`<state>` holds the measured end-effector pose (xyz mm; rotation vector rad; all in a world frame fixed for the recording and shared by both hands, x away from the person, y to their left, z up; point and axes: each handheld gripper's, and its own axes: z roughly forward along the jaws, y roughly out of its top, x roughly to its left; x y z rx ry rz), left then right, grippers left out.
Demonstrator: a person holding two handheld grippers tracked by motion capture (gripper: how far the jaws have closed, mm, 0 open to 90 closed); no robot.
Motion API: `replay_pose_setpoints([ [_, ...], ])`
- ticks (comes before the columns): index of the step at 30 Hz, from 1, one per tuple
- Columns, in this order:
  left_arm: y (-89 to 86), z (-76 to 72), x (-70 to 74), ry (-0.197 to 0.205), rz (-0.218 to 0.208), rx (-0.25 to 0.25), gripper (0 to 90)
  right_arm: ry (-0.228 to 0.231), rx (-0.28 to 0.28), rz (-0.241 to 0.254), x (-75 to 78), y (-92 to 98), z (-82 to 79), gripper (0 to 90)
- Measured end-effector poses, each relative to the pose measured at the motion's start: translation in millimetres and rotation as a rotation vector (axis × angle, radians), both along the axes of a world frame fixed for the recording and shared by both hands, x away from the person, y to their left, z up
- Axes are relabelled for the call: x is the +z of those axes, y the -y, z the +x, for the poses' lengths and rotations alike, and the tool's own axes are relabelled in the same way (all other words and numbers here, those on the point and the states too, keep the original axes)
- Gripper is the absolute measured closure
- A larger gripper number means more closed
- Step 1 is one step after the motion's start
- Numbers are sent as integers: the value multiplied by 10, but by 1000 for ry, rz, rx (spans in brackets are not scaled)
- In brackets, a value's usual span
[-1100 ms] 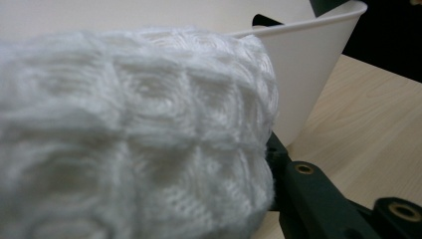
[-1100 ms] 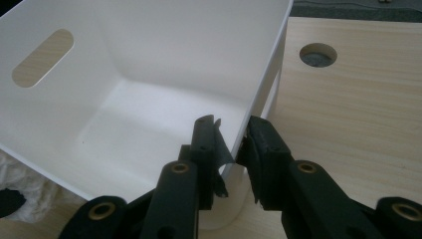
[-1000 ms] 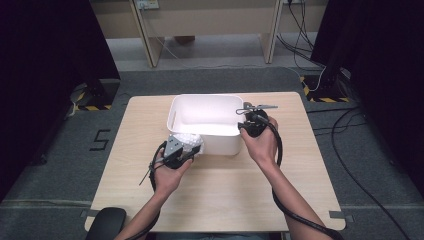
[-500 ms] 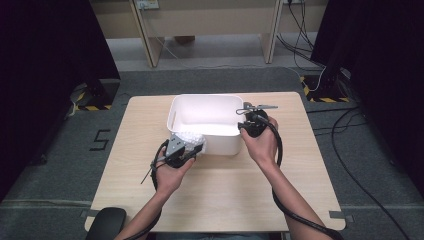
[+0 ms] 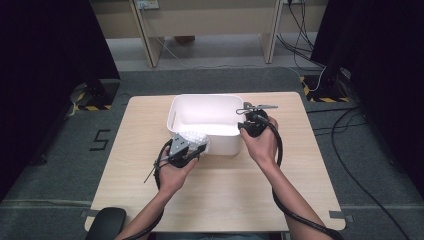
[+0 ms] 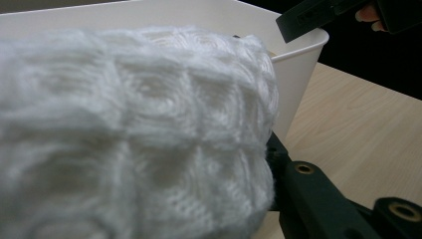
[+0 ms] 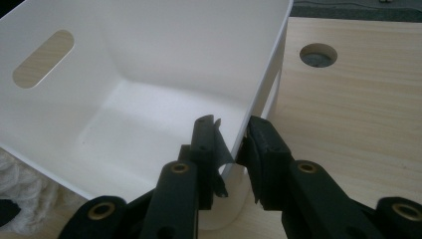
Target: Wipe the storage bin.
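- High view, left of centre: the left gripper (image 5: 192, 150) has its jaws pinching a white knitted cloth (image 5: 192, 140) against the near outer wall of the white bin (image 5: 200, 102).
- Bin mouth lies just up-frame of the cloth.
- Right of centre: the right gripper (image 5: 245, 120) has its jaws clamped on the bin's right wall, steadying it on the tabletop (image 5: 300, 165).

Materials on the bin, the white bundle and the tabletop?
Bin: looks like moulded plastic, smooth matte white, thin wall with a cut-out handle slot. Bundle: soft knitted or woven textile, fuzzy fibres in a waffle-like grid. Table: pale wood grain, probably laminate or veneer; can't tell which.
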<state>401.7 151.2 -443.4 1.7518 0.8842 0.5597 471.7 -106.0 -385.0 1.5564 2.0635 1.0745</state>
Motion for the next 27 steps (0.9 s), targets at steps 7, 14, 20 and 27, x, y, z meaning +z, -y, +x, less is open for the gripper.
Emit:
replay_pose_setpoints([
  [7, 25, 0, -50, -3, 27, -3, 747, -1, -3, 4, 0, -2, -1, 749],
  [14, 44, 8, -137, -16, 27, -2, 748, -1, -2, 4, 0, -1, -3, 749],
  [20, 55, 15, -198, -25, 30, 0, 748, -1, -2, 4, -1, 0, -1, 748],
  [27, 70, 25, -265, -37, 36, -2, 748, -1, -4, 5, -1, 0, -1, 749],
])
